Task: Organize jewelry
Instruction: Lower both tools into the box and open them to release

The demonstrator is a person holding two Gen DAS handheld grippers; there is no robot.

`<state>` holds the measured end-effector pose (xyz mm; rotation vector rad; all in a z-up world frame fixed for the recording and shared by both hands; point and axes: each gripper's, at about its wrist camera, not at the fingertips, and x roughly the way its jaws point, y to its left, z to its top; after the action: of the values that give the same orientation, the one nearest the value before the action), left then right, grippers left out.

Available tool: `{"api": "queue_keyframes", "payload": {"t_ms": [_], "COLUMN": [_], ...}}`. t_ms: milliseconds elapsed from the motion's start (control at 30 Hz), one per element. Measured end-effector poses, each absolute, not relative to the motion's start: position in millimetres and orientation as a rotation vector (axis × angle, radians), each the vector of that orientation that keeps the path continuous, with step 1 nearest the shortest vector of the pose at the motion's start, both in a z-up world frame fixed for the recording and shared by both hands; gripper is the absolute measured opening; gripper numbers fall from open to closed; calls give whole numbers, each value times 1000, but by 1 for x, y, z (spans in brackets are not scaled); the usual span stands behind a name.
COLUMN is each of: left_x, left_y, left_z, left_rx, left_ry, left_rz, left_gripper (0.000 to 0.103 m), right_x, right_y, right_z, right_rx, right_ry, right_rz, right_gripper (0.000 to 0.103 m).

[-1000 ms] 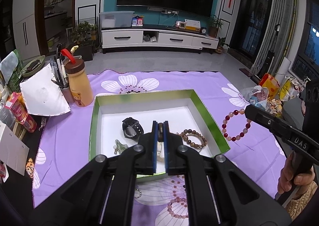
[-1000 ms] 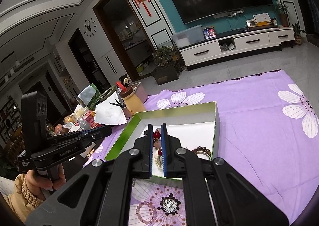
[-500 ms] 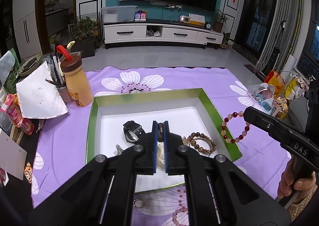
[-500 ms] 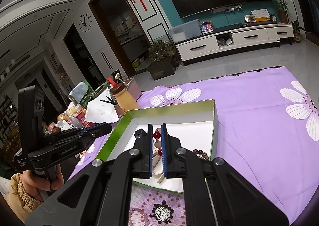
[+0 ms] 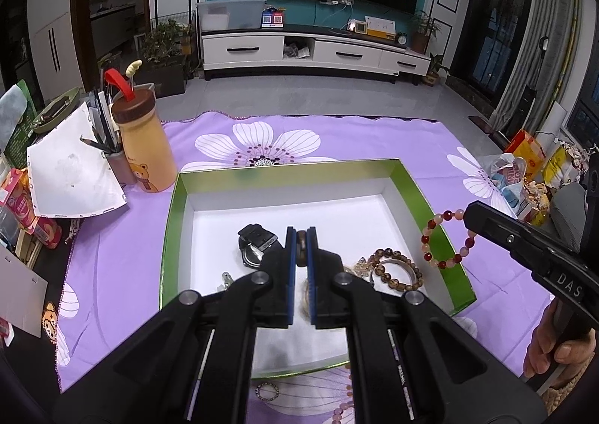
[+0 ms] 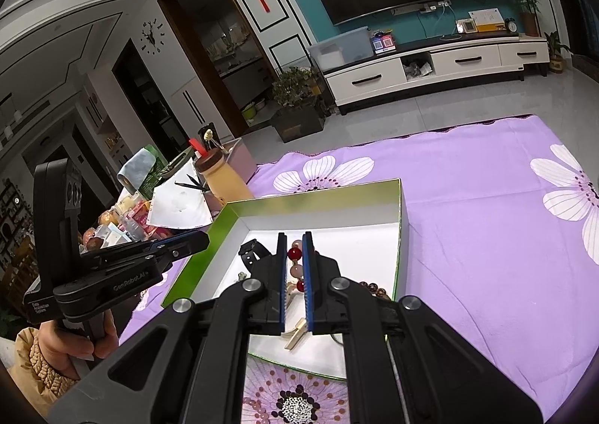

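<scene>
The left hand-held gripper [image 5: 300, 240], a black two-finger tool with blue pads, is clamped on a small dark brown bead at its tips; what hangs below the bead is hidden by the gripper body, though a pale looped strand shows in the gap lower down. It hovers over a shallow rectangular cardboard box [image 5: 426, 199] with green walls and a white floor, which sits on a purple cloth printed with white flowers [image 5: 374, 139].

The right hand-held gripper [image 6: 294, 251], of the same build, is closed on a bracelet of red and pale pink round beads [image 5: 449, 236]. In the left wrist view this bracelet dangles from the right tool's tips over the box's right wall, so it is held in the air and not yet laid down.

Several pieces already lie inside the box: a black wristwatch [image 5: 256, 246] near the middle of the floor, a brown wooden-bead bracelet [image 5: 397, 268] near the right wall, and a small metallic trinket [image 5: 226, 278] near the left side, too small to identify. A pale clip-shaped piece [image 6: 295, 336] also rests near the box's front edge.

The job looks partly done. The two held pieces remain to be placed, and at least one pink bead strand [image 5: 342, 411] and a small ring-shaped piece [image 5: 267, 392] lie on the cloth in front of the box.
</scene>
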<state>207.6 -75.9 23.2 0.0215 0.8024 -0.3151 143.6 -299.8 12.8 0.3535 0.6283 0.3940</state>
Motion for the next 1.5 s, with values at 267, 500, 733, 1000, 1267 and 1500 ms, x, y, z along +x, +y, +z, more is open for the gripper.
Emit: {"api": "queue_keyframes", "payload": {"t_ms": [267,500,733,1000,1267,1500], "left_x": [217,222,225,226,228,229], "left_y": [-76,-75,-76,-77,-74,-73], "left_z": [11,4,-2,-7,-9,-10], "left_rx": [26,33,40,45,44,44], "left_ry": [832,849,864,874,880,885], "left_rz": [-295,-282,-277,-272,-266,-262], "left_gripper": [5,5,5,5,5,5], "right_x": [152,158,162,163,164,165], "right_y": [-299,-298,-296,-295,-293,-292], "right_z": [3,-6,-13,-17,-18,-18], "right_rx": [347,340,331,324,311,305], "right_ry": [653,678,699,712,719,725], "right_rz": [385,376,365,358,353,345], "right_gripper": [7,7,7,7,7,7]}}
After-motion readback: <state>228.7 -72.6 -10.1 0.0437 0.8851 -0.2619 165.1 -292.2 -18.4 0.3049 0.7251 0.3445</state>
